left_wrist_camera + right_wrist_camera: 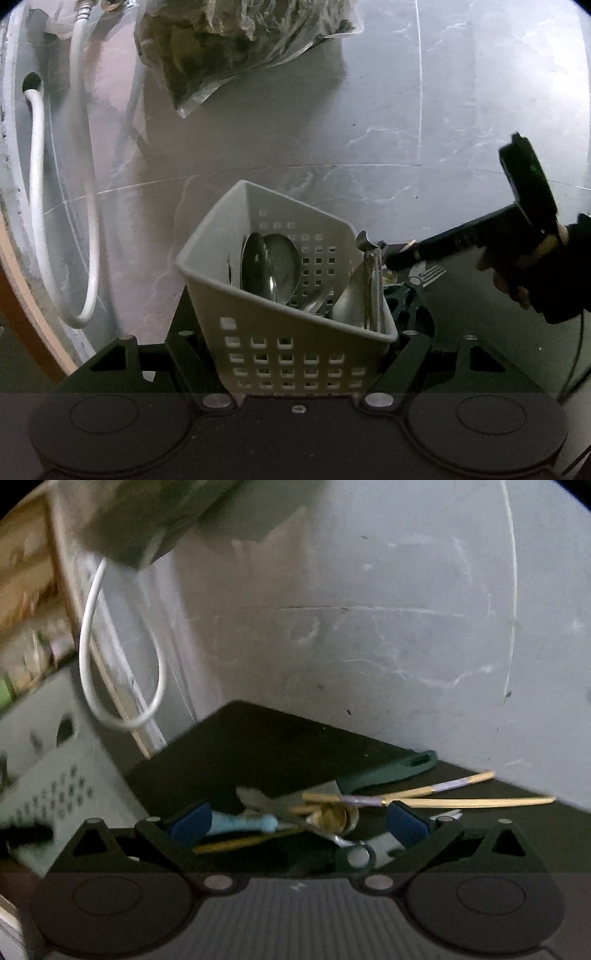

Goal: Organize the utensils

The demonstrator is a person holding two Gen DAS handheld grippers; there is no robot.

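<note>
The left claw (295, 354) squeezes the white basket (288, 332) holding big spoons (271, 266). Only the right view shows the right claw (295, 823) wide over gold chopsticks (476, 802) and a blue handle (240, 823) nearby.

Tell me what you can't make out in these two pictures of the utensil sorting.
- Left wrist view: the handles of the spoons are hidden by the walls of the white caddy.
- Left wrist view: the fork shows only its tines; the right hand-held gripper covers the rest.
- Right wrist view: the utensil pile is motion-blurred, so pieces are hard to name.
- Right wrist view: the caddy is cut off by the left edge.
</note>
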